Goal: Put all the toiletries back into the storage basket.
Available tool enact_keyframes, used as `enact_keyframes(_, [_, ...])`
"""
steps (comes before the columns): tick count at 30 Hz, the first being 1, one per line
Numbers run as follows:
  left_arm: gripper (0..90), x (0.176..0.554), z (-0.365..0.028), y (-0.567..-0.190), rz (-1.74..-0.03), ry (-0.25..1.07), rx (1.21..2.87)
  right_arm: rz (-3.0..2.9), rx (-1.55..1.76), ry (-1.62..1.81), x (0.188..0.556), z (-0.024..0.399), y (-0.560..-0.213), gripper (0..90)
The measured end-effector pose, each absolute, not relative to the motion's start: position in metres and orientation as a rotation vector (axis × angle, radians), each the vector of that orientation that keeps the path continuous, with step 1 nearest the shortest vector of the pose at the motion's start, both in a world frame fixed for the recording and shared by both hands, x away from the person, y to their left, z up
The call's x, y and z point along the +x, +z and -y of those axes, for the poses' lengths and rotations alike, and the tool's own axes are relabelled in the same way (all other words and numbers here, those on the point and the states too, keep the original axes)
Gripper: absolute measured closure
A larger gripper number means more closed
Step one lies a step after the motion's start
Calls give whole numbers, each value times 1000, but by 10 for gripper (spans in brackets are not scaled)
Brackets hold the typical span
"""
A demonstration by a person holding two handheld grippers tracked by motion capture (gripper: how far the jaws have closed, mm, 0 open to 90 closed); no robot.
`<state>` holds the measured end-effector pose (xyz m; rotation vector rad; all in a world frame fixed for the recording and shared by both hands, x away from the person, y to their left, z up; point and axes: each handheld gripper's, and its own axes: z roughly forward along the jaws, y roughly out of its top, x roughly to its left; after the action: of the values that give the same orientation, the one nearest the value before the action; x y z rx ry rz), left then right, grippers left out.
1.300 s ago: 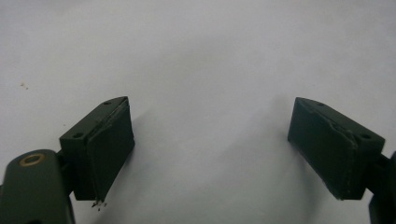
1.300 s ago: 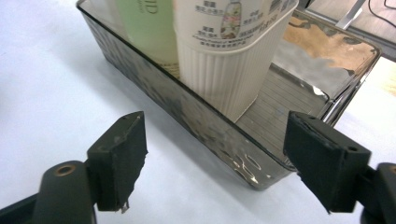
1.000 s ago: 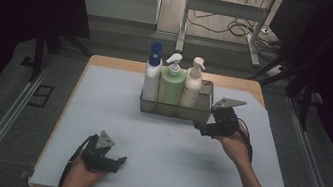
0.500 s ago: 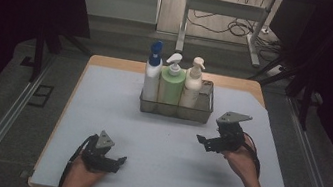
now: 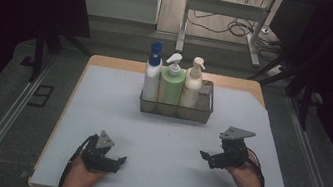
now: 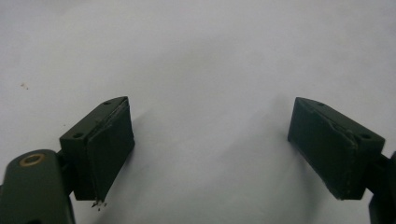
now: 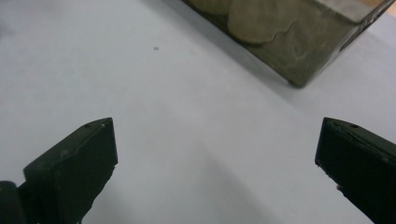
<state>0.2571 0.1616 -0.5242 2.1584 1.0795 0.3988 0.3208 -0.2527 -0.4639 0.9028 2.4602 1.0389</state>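
A wire mesh basket (image 5: 202,113) stands at the back middle of the white mat (image 5: 101,108). It holds a white bottle with a blue cap (image 5: 152,73), a green pump bottle (image 5: 171,83) and a cream pump bottle (image 5: 193,81), all upright. My right gripper (image 5: 207,159) hovers in front of the basket's right end, apart from it. Its jaws have just been opening and now stand wide with only mat between them (image 7: 215,158). A corner of the basket (image 7: 299,51) lies ahead of it. My left gripper (image 5: 115,162) rests low at the near left, open and empty (image 6: 210,149).
The mat covers a wooden table whose edge (image 5: 108,61) shows at the back. Metal rails (image 5: 3,118) run along both sides of the table. Behind it are a desk frame and cables (image 5: 235,28) on the floor. Bare mat lies between the two grippers.
My right gripper has drawn back from the basket's right end toward the near right of the mat and sunk lower, its jaws wider. The left gripper has stayed put.
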Motion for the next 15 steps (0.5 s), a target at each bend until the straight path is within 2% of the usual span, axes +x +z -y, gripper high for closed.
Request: enact_keyframes(15, [141,257,-162,-524,-1079,400,2159,-2469,995,1003,304,269,-507,0])
